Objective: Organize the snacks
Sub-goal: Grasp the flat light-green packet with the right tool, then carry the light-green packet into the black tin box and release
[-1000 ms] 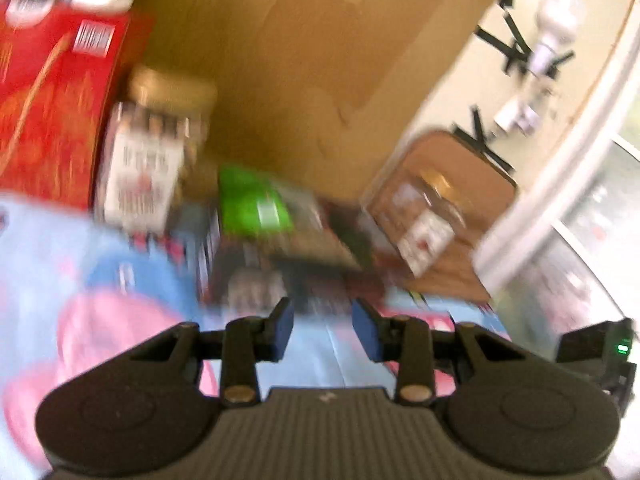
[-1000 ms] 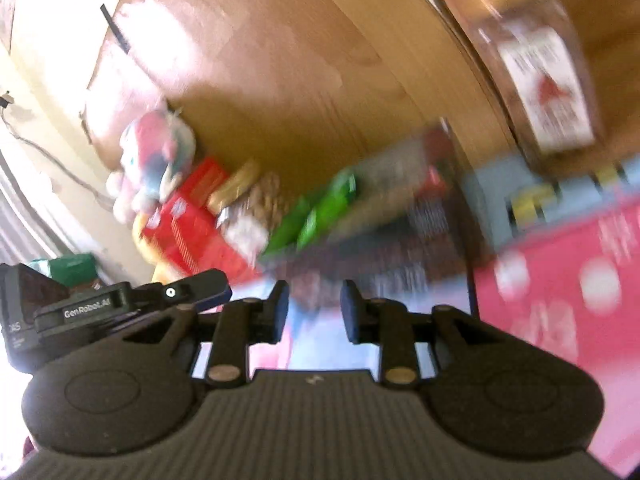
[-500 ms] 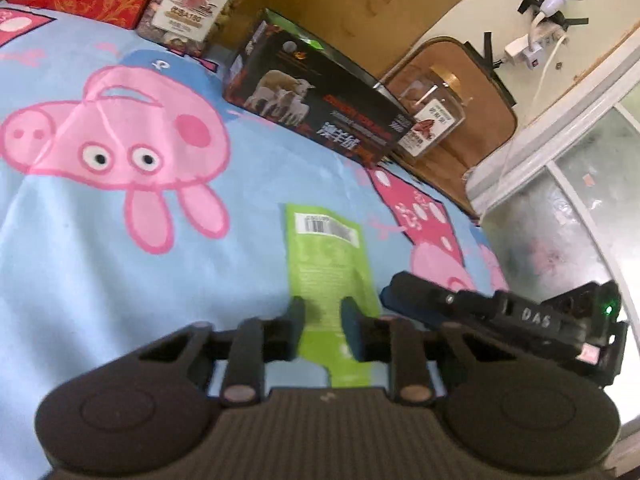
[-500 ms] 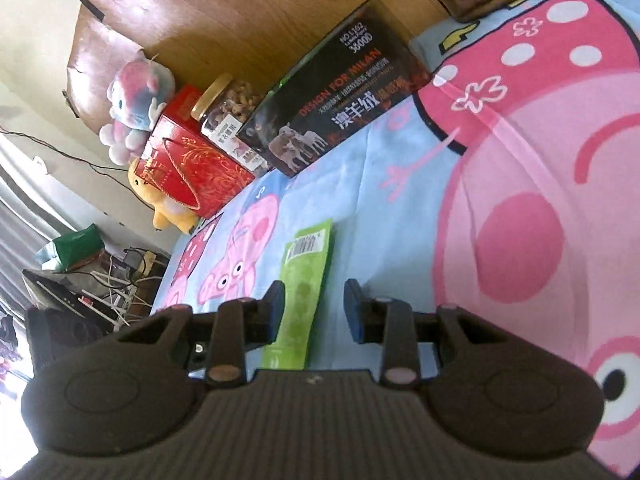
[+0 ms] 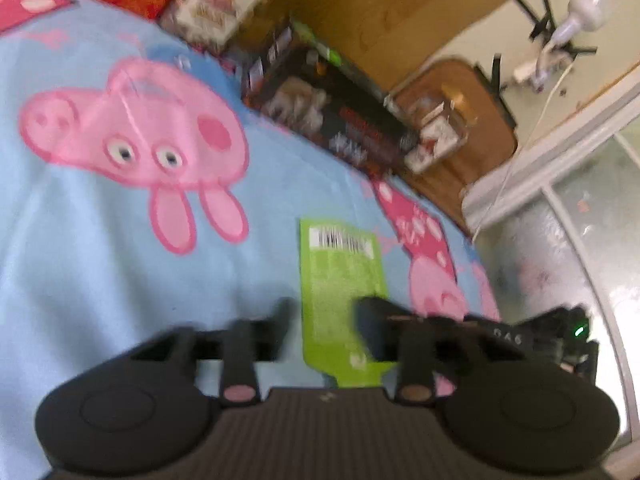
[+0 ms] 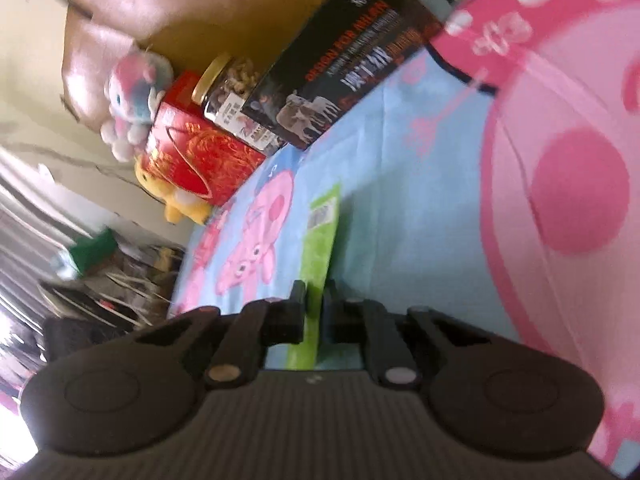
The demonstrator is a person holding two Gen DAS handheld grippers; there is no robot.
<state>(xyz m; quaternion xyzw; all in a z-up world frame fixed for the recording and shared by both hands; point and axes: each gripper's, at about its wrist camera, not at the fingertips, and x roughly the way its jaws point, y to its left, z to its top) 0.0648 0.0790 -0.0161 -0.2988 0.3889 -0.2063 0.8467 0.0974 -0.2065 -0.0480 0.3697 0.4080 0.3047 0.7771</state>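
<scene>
My right tool (image 6: 314, 312) pinches the near end of the flat lime-green snack pouch (image 6: 320, 240) with a barcode, which reaches out over the pale blue cartoon-pig bedsheet (image 6: 420, 220); the pouch's lowest part is hidden behind the tool body. My left tool (image 5: 324, 320) is spread wide, its fingers either side of the same pouch (image 5: 344, 280), though motion blur keeps me from telling whether they touch it. At the bed's far edge stand a black printed carton (image 6: 340, 68), a gold-lidded glass jar of nuts (image 6: 230, 92) and a red gift box (image 6: 200, 156), their labels too smeared to read.
</scene>
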